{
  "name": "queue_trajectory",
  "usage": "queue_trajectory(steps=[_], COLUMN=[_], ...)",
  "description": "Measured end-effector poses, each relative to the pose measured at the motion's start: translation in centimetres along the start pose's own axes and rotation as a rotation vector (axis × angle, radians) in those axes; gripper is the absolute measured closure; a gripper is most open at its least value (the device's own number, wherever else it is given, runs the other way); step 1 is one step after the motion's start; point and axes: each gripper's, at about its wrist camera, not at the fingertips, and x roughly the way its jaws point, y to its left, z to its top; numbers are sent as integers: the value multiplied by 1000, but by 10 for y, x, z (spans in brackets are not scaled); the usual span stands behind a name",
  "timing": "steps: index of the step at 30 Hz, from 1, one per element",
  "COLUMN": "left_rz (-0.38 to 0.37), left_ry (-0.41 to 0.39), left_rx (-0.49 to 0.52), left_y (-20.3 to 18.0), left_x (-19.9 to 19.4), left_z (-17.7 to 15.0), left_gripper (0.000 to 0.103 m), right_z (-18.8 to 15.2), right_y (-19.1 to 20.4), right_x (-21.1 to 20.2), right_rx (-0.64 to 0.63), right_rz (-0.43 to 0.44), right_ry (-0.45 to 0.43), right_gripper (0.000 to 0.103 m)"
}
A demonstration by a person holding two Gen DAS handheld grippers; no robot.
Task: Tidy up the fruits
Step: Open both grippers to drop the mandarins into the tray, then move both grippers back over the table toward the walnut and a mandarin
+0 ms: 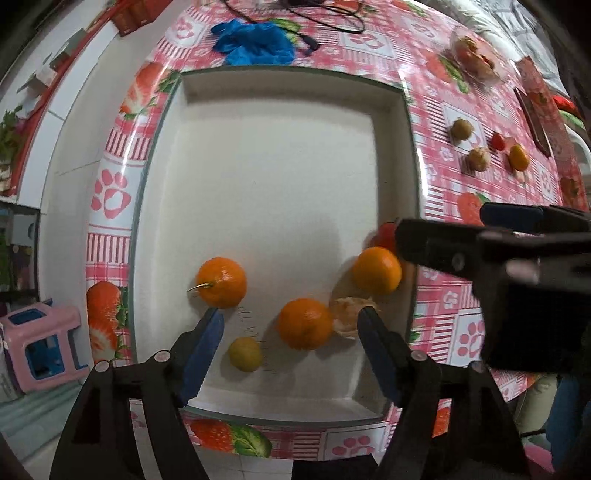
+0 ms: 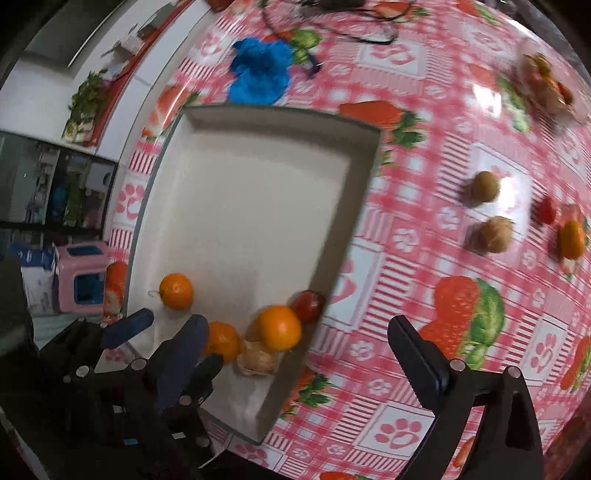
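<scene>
A white tray [image 1: 280,155] lies on the pink strawberry tablecloth. Its near end holds three oranges [image 1: 221,282] [image 1: 304,323] [image 1: 376,269], a small yellow fruit [image 1: 245,353], a papery husked fruit [image 1: 347,314] and a red fruit [image 1: 384,236] against the right wall. My left gripper [image 1: 291,321] hangs open above the middle orange, touching nothing. My right gripper [image 2: 295,325] is open over the tray's right wall, above the right orange [image 2: 279,326] and the red fruit [image 2: 308,304]; its pads are bare. On the cloth to the right lie an olive fruit [image 2: 485,186], a tan husked fruit [image 2: 495,234], a red fruit [image 2: 546,210] and an orange [image 2: 571,239].
A blue glove [image 1: 255,42] and a black cable [image 1: 332,14] lie beyond the tray. A clear pack of fruit [image 1: 474,57] and a red booklet [image 1: 535,107] sit at the far right. The table's edge runs along the tray's left side, with a pink stool [image 1: 40,347] below.
</scene>
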Motion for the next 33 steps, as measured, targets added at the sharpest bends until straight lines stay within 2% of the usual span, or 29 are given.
queue_trajectory(steps=[7,9,16,19,25,31,33], left_rz=[-1,-7,-38,-44,-59,-47,-45], left_ry=[-9,-9,-14,-16,-9,1,-3], left_rx=[65,86,171,195,213,239,228], left_y=[-41,-57,-107,-114,-138,-160,-165], left_x=[-13,-17,-18,-14,-7,6,10], left_z=[17,23,29,32,52,78,87], left_gripper=[25,25,25,25,25,25,25], right_z=[-14,-22,-58,-77,-110,-143,-157], right_y=[-50,-71,-145,-174,-216,-245,-253], right_x=[-12,-15,-9,-6,6,22,23], right_rx=[115,163,325,366,404,382,379], right_rz=[-32,-59,-134,-159,-191,-245,-228], right_ry=[-23,-24,22,45,91,136,128], right_gripper=[5,1,1,1,1,1,1])
